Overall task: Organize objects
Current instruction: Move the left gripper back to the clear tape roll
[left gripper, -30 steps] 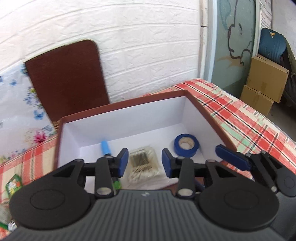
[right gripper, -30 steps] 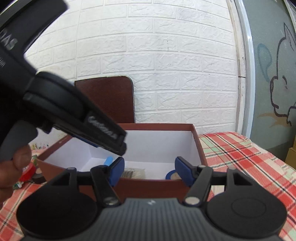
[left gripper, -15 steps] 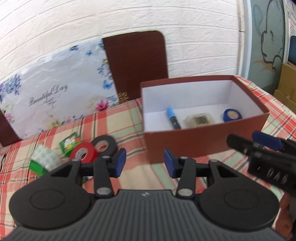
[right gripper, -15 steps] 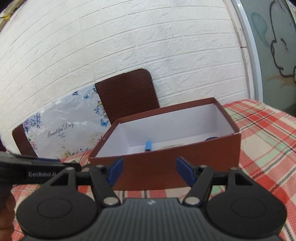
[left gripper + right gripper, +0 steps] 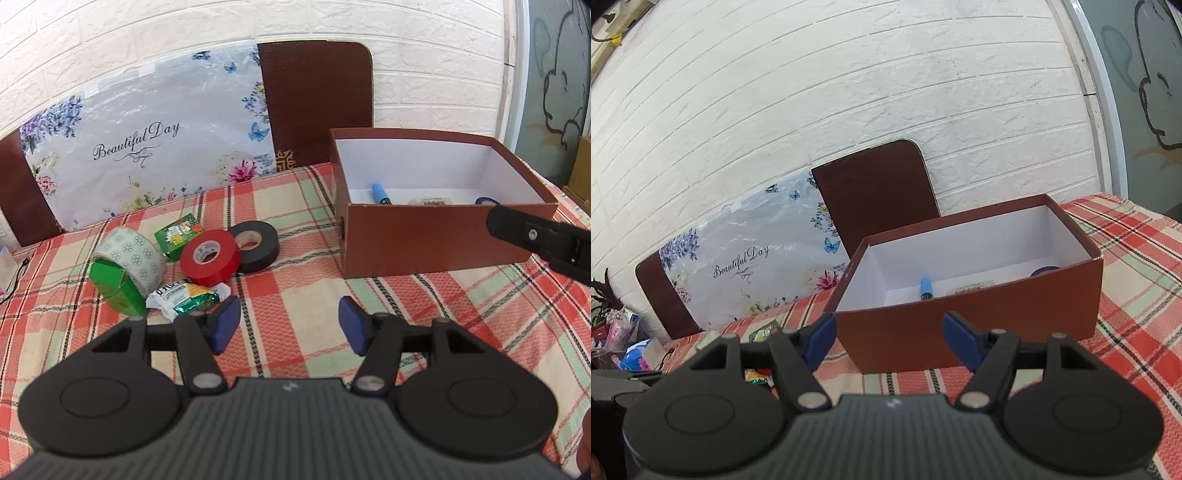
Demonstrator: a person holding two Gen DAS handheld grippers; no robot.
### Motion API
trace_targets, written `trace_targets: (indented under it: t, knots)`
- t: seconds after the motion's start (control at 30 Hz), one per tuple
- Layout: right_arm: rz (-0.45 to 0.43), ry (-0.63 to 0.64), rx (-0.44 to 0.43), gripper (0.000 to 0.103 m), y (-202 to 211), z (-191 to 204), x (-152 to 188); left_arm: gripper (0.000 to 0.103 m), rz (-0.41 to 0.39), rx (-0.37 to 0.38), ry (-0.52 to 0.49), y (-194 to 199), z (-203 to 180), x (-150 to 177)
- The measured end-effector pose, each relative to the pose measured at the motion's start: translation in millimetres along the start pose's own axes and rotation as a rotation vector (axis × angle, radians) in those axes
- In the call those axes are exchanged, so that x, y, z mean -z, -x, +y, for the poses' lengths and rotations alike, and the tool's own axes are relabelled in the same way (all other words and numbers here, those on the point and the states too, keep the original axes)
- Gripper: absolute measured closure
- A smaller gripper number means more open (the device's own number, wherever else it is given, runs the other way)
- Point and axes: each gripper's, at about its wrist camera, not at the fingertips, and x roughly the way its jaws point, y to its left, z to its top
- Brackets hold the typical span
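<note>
A brown box with a white inside stands on the plaid tablecloth and holds a blue marker, a small clear packet and a blue tape roll. To its left lie a red tape roll, a black tape roll, a patterned pale tape roll, two green cartons and a snack packet. My left gripper hovers over bare cloth, its jaws opening with nothing between them. My right gripper is open before the box.
A floral "Beautiful Day" board and a brown chair back lean on the white brick wall behind the table. The right gripper's black body juts in at the right edge. Clutter sits off the table's left.
My left gripper has pulled back out of the box, swung left over the cloth and widened its jaws. The right gripper has backed away from the box and rolled.
</note>
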Motion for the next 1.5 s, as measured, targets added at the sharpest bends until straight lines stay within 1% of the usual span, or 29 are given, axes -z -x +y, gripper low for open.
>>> trace_targets:
  t: [0.07,0.27,0.5,0.67,0.77,0.83,0.9,0.97,1.07,1.1,1.2,1.27,1.33,1.37,1.43,1.47,1.5]
  knots:
    - [0.004,0.012,-0.003,0.037,0,5,1,0.04,-0.003,-0.003,0.006,0,4,1]
    - [-0.003,0.059,-0.011,0.037,0,22,5,0.039,-0.007,-0.014,0.024,2,20,7]
    - [0.045,0.128,-0.066,0.037,-13,55,17,0.039,0.001,-0.078,0.088,1,57,16]
    - [0.083,0.22,-0.128,0.037,-27,88,31,0.039,0.013,-0.127,0.159,-1,93,25]
    - [0.118,0.297,-0.172,0.038,-39,113,43,0.039,0.008,-0.183,0.233,-6,131,40]
    - [0.129,0.354,-0.218,0.041,-46,130,50,0.039,0.014,-0.252,0.284,-11,163,54]
    - [0.124,0.422,-0.26,0.042,-54,151,54,0.039,0.033,-0.325,0.337,-15,192,70]
    - [0.112,0.474,-0.293,0.042,-68,174,55,0.039,0.041,-0.37,0.388,-17,219,85]
    - [0.125,0.518,-0.337,0.042,-103,205,55,0.039,0.014,-0.423,0.427,-18,244,107]
    - [0.136,0.529,-0.347,0.042,-116,215,55,0.039,0.003,-0.43,0.434,-19,250,113]
    - [0.155,0.548,-0.339,0.042,-153,242,53,0.039,0.016,-0.423,0.468,-29,262,132]
    - [0.162,0.549,-0.343,0.042,-171,254,50,0.036,-0.034,-0.421,0.458,-25,258,139]
    - [0.155,0.57,-0.334,0.041,-186,266,48,0.035,-0.047,-0.406,0.444,-25,256,139]
    - [0.176,0.581,-0.335,0.039,-195,270,48,0.034,-0.05,-0.402,0.439,-26,255,139]
    - [0.264,0.569,-0.384,0.033,-213,273,48,0.034,-0.06,-0.391,0.447,-25,257,140]
    - [0.299,0.557,-0.408,0.035,-217,273,48,0.034,-0.069,-0.381,0.459,-24,259,142]
    - [0.339,0.559,-0.436,0.035,-219,273,50,0.034,-0.08,-0.368,0.477,-22,262,143]
